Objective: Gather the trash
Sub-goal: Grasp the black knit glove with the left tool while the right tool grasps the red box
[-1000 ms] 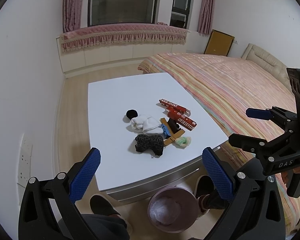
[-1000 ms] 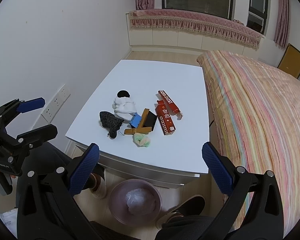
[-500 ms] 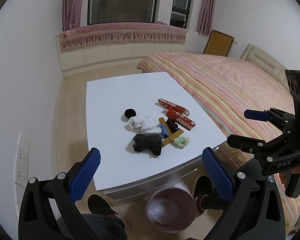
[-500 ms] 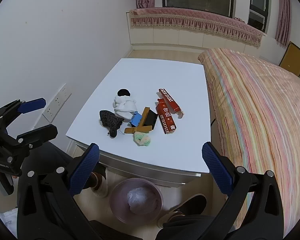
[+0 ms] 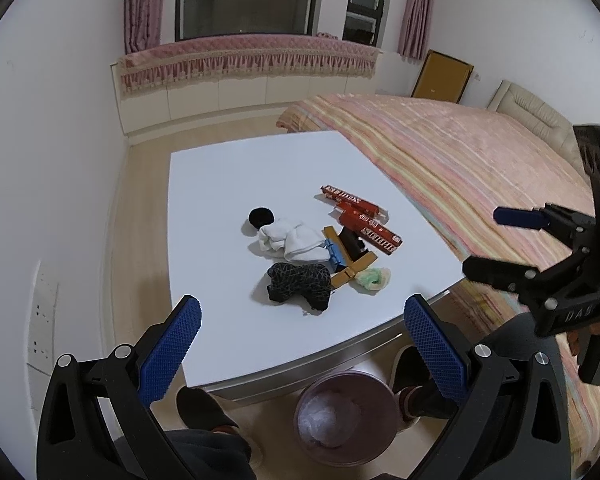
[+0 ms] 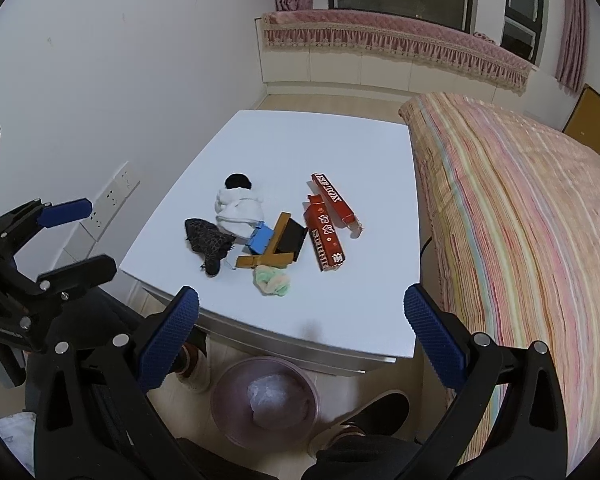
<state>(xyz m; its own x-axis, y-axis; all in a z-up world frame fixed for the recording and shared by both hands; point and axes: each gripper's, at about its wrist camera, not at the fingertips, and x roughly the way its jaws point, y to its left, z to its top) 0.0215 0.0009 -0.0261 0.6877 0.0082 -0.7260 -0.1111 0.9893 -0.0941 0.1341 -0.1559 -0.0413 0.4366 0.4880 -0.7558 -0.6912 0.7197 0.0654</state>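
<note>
Ahead of both spread-fingered grippers, left gripper (image 5: 302, 338) and right gripper (image 6: 300, 328), litter including two red boxes (image 6: 326, 232) lies on the white table (image 6: 292, 148); a pink bin (image 6: 266, 402) sits below.

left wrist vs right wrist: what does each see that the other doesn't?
Left wrist only: the bed headboard at far right, and the right gripper from the side, jaws open. Right wrist only: the left gripper at its left edge, jaws open. Both: the white table with the trash pile, including two red boxes and a black mesh wad, plus the pink bin on the floor below the table's near edge.
</note>
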